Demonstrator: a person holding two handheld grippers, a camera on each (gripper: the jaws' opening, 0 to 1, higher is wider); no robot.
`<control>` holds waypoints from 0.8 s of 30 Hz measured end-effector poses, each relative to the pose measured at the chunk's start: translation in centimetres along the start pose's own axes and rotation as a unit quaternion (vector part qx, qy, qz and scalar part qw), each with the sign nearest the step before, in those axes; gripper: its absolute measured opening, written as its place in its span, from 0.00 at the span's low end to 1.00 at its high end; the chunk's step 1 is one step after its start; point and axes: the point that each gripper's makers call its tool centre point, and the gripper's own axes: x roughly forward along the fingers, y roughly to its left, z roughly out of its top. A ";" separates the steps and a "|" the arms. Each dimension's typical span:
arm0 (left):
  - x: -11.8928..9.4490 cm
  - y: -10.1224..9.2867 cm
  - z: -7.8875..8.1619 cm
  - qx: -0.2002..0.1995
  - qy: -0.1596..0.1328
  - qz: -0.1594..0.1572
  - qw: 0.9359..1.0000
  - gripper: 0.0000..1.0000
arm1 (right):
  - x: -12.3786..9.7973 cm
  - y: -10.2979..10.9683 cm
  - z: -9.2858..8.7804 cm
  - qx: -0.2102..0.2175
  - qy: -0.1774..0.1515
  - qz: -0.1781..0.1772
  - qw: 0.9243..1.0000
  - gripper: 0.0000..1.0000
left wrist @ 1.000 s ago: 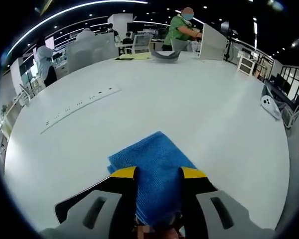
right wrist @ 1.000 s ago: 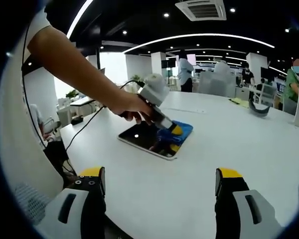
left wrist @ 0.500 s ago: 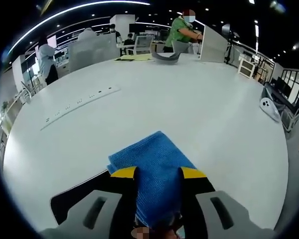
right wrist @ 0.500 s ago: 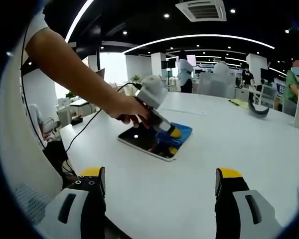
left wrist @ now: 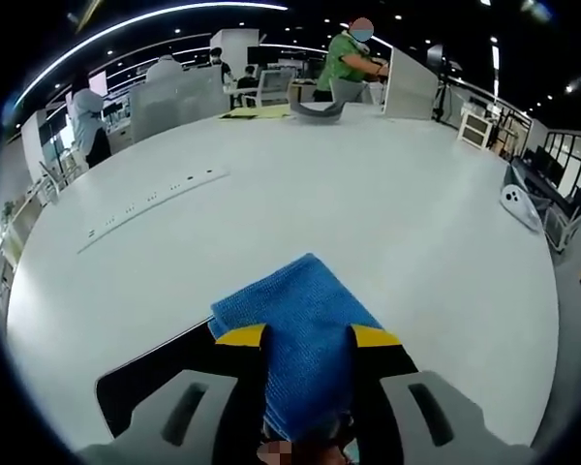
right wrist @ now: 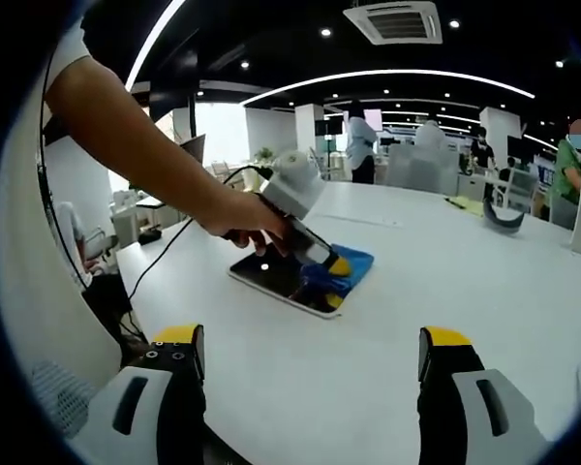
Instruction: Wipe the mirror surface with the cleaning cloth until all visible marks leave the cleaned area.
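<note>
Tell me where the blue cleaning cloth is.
The blue woven cleaning cloth is clamped in the left gripper, pressed on the dark rectangular mirror's far end on the white table.

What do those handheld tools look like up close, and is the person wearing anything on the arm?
Each tool has two broad grey jaws with slotted recesses and yellow tips. The left tool and the right tool match in that. In the right gripper view the left tool shows a pale rounded body, and a black cable trails from it. The person's forearm is bare; a white short sleeve covers the upper arm.
</note>
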 end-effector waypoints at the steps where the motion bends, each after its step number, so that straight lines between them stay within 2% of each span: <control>1: 0.0 0.0 0.0 0.002 0.001 0.000 1.000 0.31 | 0.0 0.0 0.0 0.000 -0.001 0.000 1.000 0.92; 10: -0.4 -0.4 -0.7 0.014 0.010 -0.002 1.000 0.30 | -0.1 0.1 -0.1 -0.002 0.000 -0.001 1.000 0.92; 18: -0.6 -0.8 -1.0 0.001 0.014 0.012 1.000 0.30 | -0.1 0.3 0.1 -0.002 -0.002 0.001 1.000 0.92; 24: -0.8 -0.9 -1.2 0.005 0.012 0.009 1.000 0.30 | -0.2 0.4 0.2 -0.005 -0.004 0.003 1.000 0.92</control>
